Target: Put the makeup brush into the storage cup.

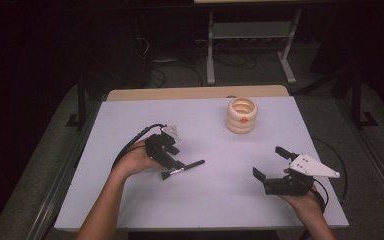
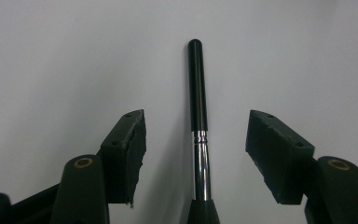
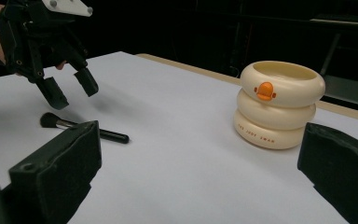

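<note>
Looking down in the high view: makeup brush [image 1: 183,170] lies flat on the white table [image 1: 130,200], left of centre, under the left gripper [image 1: 172,156]. Right gripper [image 1: 269,162] at lower right, jaws wide, nothing held.

Left gripper view: brush handle [image 2: 198,88] runs up mid-frame between parted jaws, pads not touching. Probably light, stiff, glossy and slippery; the metal ferrule [image 2: 201,163] looks the best hold.

Right gripper view: cream ringed holder [image 3: 279,105] at centre right, orange duck bill; small lettering reads roughly "THE JUDY SWAN", uncertain.
</note>
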